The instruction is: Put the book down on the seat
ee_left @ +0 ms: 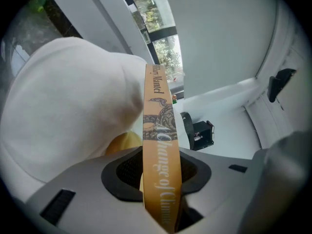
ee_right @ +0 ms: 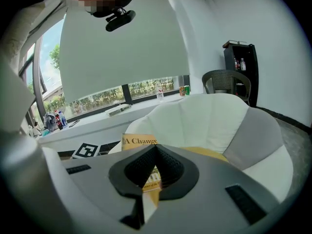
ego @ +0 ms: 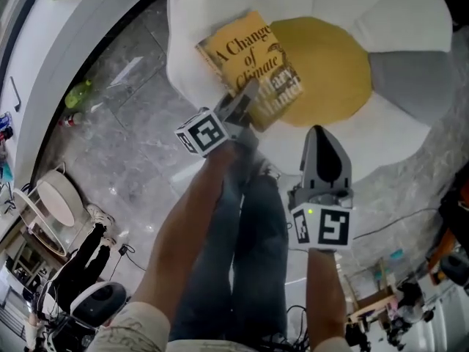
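A yellow book titled "A Change of Climate" lies cover-up over the flower-shaped seat's white left petal and yellow centre cushion. My left gripper is shut on the book's near edge. In the left gripper view the spine stands pinched between the dark pads, beside the white petal. I cannot tell whether the book touches the seat. My right gripper is shut and empty, pointing at the seat's front. Its view shows the book and the white seat ahead.
The person's jeans-clad legs stand just before the seat. A grey petal is on the seat's right. Grey marble floor lies to the left, with a green bottle by the curved sill. A dark chair and shelf stand behind.
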Available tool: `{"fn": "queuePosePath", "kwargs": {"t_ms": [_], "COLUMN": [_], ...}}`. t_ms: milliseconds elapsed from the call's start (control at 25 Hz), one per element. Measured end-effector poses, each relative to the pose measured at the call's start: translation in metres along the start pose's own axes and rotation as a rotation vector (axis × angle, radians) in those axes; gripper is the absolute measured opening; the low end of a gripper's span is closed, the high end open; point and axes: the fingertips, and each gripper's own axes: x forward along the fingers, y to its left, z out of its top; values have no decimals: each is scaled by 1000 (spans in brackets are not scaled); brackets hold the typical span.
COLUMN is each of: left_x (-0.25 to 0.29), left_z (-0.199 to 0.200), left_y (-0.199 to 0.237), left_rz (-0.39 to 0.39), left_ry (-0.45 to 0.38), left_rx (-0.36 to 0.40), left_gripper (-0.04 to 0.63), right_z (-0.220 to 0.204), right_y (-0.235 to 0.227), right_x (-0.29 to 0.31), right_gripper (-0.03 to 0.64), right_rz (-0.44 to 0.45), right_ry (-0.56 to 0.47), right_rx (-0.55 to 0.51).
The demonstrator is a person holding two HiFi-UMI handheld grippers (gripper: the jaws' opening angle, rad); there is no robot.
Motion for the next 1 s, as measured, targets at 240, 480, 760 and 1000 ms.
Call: {"fn": "queuePosePath", "kwargs": {"t_ms": [240, 480, 760, 1000], "left_x": [14, 18, 7, -9], "left_z": [-5, -1, 6, 2], "left_y": [27, 44, 57, 61], "left_rz": [1, 75, 174, 246], "left_ry": [26, 16, -36, -27], "left_rx": [13, 33, 11, 36], "left_gripper": [150, 152, 229, 276], "right_z": [-15, -17, -13, -11], "right_y": [0, 2, 5, 3], "right_x": [14, 20, 22, 19], "right_gripper": [3, 3, 3, 3], "right_rz": [6, 7, 13, 6], "right_ry": [12, 17, 9, 6], "right_rx": [9, 4, 6, 8]}}
